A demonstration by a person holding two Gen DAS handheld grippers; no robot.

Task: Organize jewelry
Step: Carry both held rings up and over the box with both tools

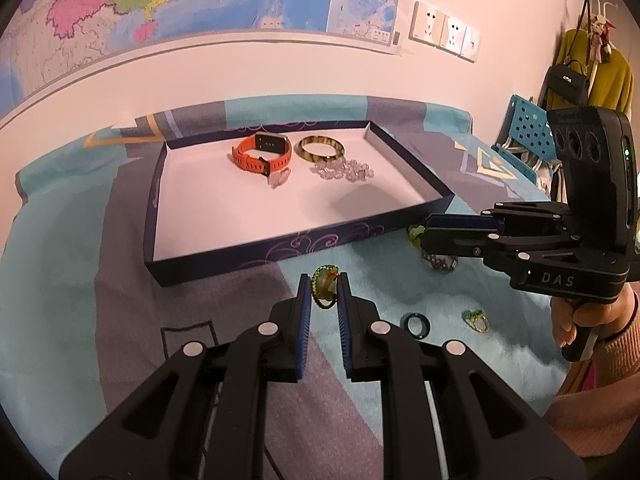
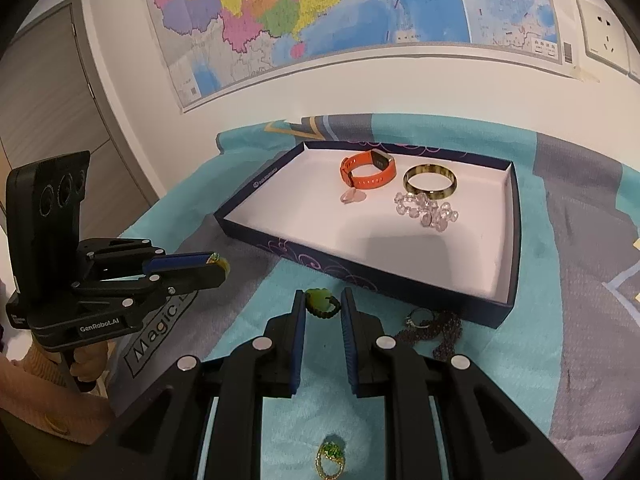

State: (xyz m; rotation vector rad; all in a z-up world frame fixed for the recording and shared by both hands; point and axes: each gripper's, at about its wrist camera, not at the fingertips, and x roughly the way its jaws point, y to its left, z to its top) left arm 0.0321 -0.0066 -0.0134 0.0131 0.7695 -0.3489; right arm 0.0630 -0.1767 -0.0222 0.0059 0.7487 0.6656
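My left gripper [image 1: 324, 292] is shut on a green beaded ring with a pale stone [image 1: 326, 285], held above the cloth just in front of the tray's near wall. In the right wrist view the left gripper [image 2: 218, 266] shows at the left with the ring at its tip. My right gripper [image 2: 323, 304] is shut on a green jade ring [image 2: 320, 299], near the tray's front edge. The dark blue tray [image 1: 256, 254] has a white floor. It holds an orange watch [image 1: 262, 154], a tortoiseshell bangle [image 1: 322, 148], a clear bead bracelet [image 1: 344, 170] and a small pink piece [image 1: 278, 179].
On the teal and grey cloth lie a dark ring [image 1: 416, 325], a gold ring with green stones [image 1: 476, 320] and a dark chain with a silver ring [image 2: 436, 332]. A person's hand [image 1: 576, 316] holds the right gripper. A wall with a map stands behind the table.
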